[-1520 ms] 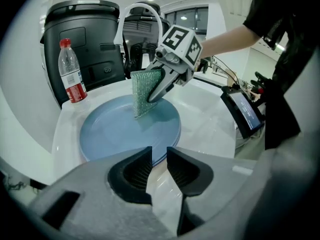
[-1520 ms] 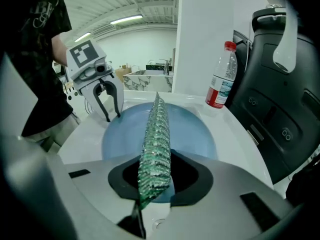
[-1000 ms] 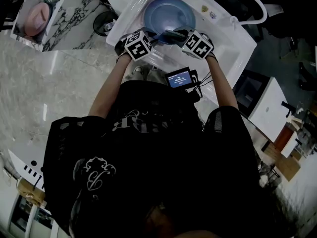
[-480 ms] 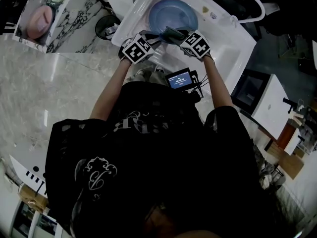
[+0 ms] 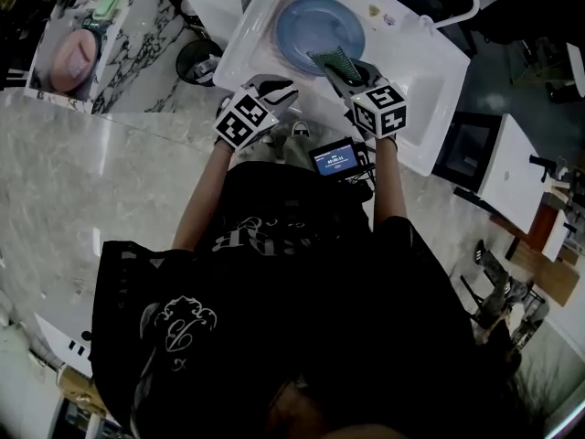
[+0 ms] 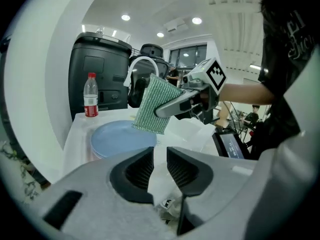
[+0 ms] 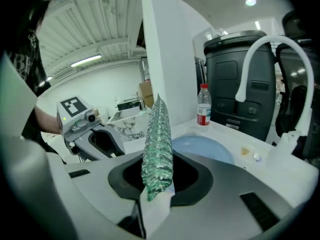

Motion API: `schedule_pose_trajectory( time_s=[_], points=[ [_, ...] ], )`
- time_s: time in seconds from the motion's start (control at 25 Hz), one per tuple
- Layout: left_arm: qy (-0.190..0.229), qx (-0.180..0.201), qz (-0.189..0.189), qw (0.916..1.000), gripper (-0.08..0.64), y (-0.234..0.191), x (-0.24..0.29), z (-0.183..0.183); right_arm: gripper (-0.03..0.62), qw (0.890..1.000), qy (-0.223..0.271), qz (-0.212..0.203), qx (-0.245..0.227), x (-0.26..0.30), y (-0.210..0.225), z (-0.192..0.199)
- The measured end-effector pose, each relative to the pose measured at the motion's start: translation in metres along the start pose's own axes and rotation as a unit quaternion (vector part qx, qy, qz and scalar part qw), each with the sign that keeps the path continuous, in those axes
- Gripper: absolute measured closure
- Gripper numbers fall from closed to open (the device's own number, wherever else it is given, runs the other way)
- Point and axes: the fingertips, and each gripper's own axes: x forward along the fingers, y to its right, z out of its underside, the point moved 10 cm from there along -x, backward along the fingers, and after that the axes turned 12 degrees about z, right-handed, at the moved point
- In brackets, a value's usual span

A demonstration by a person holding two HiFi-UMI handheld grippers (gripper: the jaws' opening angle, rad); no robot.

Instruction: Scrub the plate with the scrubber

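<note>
a blue plate [image 5: 311, 26] is seen lying flat in the basin of a white sink [image 5: 430, 94], toward its left end. a green scrubber [image 7: 158, 144] is clamped between the jaws of the right gripper [image 7: 157, 179], which are closed on its lower end, so that the pad stands up edge-on in that gripper's own view. from the head view the scrubber is held over the plate's near right rim; from the left gripper view it hangs as a flat textured sheet just above that rim, and whether the two are touching cannot be told. the left gripper [image 6: 160, 156] is held back from the plate at the sink's near left edge, its jaws only narrowly apart with nothing between them; the plate is seen beyond its tips. a bottle [image 6: 90, 96] with a red cap and red label is stood upright on the sink's far rim, behind the plate. a white curved faucet [image 7: 260, 64] is arched over the right part of the sink. a small lit screen [image 5: 335, 158] is seen at the person's front, between the two forearms. a pink dish [image 5: 71, 55] is left on a marbled counter well apart, to the far left.
</note>
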Motion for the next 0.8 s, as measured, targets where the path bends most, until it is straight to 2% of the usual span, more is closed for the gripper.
schedule_pose_trajectory(
  time_s=[0.12, 0.44, 0.8],
  points=[
    [0.009, 0.02, 0.013, 0.9997, 0.471, 0.02, -0.007, -0.006, 0.502, 0.999, 0.01, 0.022, 0.04, -0.027, -0.018, 0.008],
    [0.073, 0.034, 0.022, 0.9965, 0.471, 0.055, -0.017, -0.032, 0.502, 0.995, 0.004, 0.053, 0.081, -0.074, -0.041, 0.04],
    [0.08, 0.059, 0.003, 0.9951, 0.471, 0.091, 0.0, -0.057, 0.502, 0.994, 0.021, 0.049, 0.091, -0.126, -0.043, 0.062]
  ],
)
